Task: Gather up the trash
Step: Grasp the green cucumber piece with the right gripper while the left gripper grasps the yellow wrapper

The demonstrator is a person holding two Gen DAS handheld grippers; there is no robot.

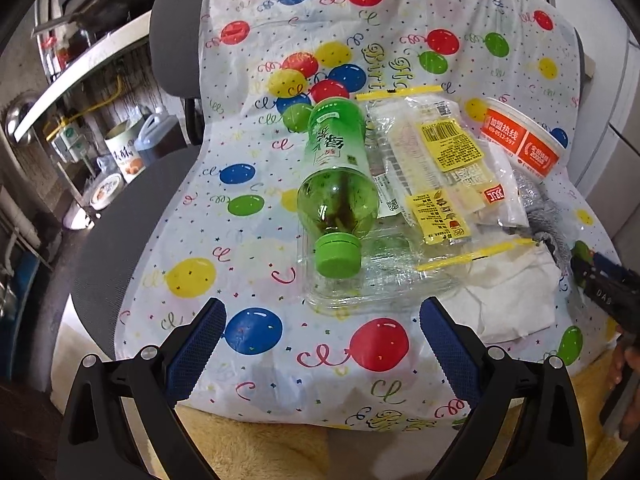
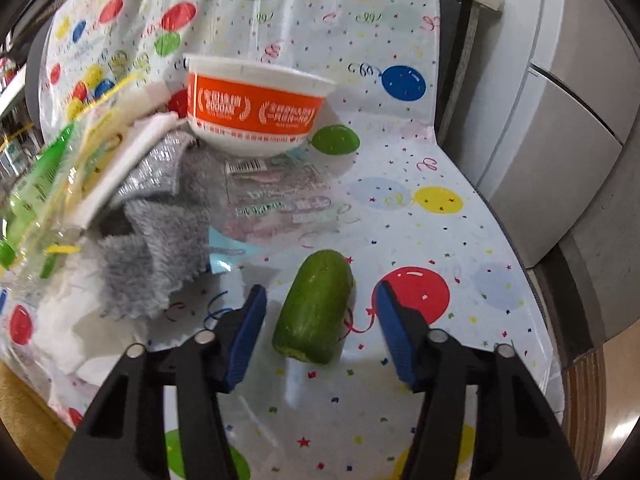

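**A:** So what's the right gripper (image 2: 320,312) up to? It's straddling that green gourd chunk (image 2: 314,306) just in front of the orange-and-white bowl (image 2: 256,108), blue pads either side, not touching it.

**B:** Lined up for a pinch, I'd guess. The left gripper (image 1: 322,334) hangs wide open and empty near the green bottle (image 1: 338,188), which lies across a clear tray beside the wrappers (image 1: 436,168).
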